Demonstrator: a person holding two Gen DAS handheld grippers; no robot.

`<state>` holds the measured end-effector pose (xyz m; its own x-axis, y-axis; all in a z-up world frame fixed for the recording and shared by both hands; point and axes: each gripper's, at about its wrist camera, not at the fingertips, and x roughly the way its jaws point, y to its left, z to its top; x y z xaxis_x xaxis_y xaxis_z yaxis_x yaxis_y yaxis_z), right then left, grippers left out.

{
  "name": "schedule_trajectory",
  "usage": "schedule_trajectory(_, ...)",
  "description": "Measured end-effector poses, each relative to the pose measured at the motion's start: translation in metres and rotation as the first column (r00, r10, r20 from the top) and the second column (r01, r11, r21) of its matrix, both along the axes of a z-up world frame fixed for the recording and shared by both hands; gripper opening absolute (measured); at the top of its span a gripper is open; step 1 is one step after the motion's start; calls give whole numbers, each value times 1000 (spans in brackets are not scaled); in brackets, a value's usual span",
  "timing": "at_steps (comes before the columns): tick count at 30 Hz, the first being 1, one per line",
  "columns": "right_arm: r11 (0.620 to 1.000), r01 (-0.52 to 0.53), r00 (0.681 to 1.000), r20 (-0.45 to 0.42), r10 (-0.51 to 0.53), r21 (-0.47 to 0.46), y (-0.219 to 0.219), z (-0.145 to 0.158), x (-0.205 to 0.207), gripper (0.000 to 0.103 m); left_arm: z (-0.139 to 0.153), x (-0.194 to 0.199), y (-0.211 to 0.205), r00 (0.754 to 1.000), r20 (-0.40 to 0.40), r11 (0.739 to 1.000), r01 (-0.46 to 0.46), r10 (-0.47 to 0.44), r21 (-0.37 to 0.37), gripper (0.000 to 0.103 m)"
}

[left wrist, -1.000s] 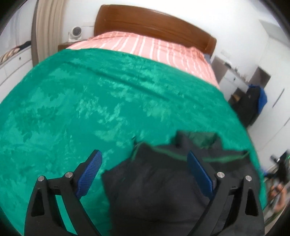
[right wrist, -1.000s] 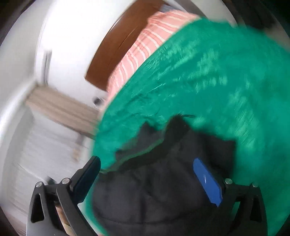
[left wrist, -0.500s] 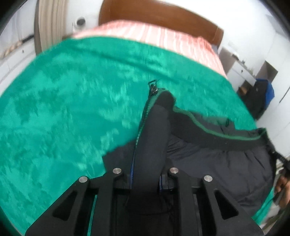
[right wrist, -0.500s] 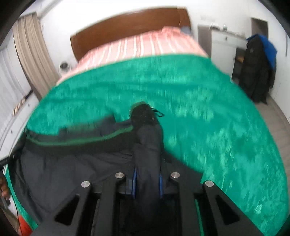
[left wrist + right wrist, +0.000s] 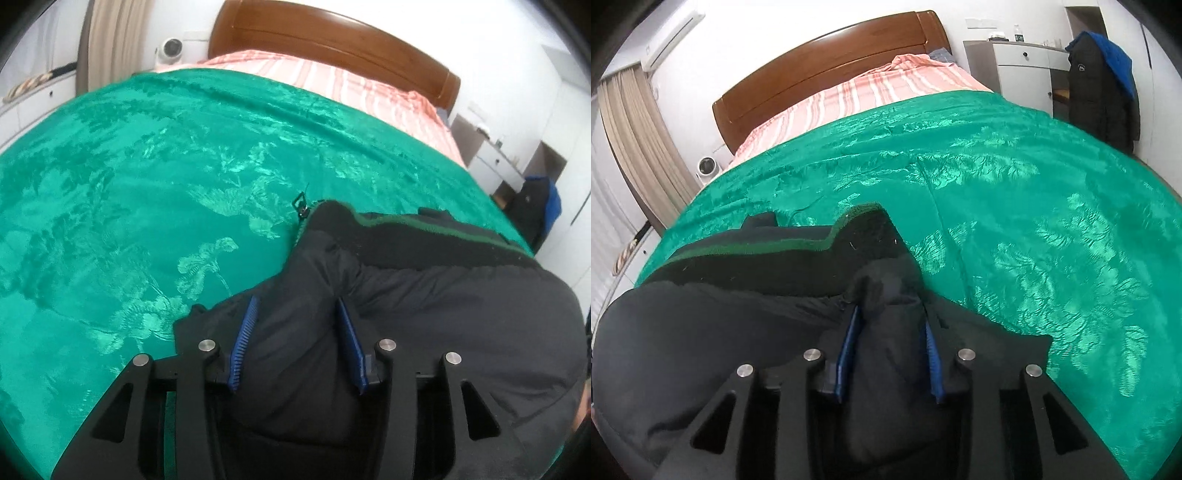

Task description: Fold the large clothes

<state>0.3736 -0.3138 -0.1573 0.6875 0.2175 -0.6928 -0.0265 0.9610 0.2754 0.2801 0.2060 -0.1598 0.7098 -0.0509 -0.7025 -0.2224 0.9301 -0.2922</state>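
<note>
On the near part of the bed, seen from the left wrist cam, a black padded jacket [image 5: 424,332] lies on the green bedspread [image 5: 147,184], filling the lower right of the view. Left gripper [image 5: 297,341] has just been opening; its blue pads [image 5: 243,341] now sit a moderate way apart w/ a ridge of jacket fabric bulging up between them (whether they press on it I can't tell). Only this view shows the zip pull [image 5: 300,203], lying on the spread at the jacket's upper left corner, plus a small white round device [image 5: 170,48] up by the curtain [image 5: 110,33]. Right wrist cam: same jacket [image 5: 720,317] now lower left; right gripper [image 5: 891,350] has also just been opening, jaws narrower than the left's, pads [image 5: 848,347] flanking a bunched fold of black fabric. Only this view gives the white air-con unit [image 5: 670,33], a white cabinet [image 5: 1023,70] w/ small items on top, and a clear look at the dark coat w/ blue lining [image 5: 1102,92] hanging at right. Both show the wooden headboard [image 5: 827,70] and pink striped sheet [image 5: 886,92] beyond the green spread, white walls around. Jacket's long axis runs across the bed, side to side; its green-trimmed dark edge band [image 5: 783,258] faces the headboard.
</note>
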Motion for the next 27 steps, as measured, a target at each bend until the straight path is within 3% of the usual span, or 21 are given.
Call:
schedule_trajectory(8,993,-2,1000,18,0,119,-9,-10,2,34,-3,-4,-2,1000,19,999,0,1,-32,47)
schedule_trajectory(14,993,-2,1000,22,-1,117,-8,-11,3,34,0,-5,-2,1000,6,999,-1,1,-43,53)
schedule_trajectory(17,994,0,1000,20,-2,112,-8,-11,3,34,23,-7,-3,995,-94,1000,14,-12,18,66)
schedule_trajectory(19,995,2,1000,21,-4,101,-7,-11,4,35,55,-22,-10,997,-71,998,8,-4,59,69)
schedule_trajectory(23,997,6,1000,17,-7,73,-3,-11,4,36,129,-44,-62,983,108,988,142,-148,59,94)
schedule_trajectory(27,999,13,1000,11,-13,36,2,-9,5,37,149,-14,-149,922,115,926,358,-371,120,97)
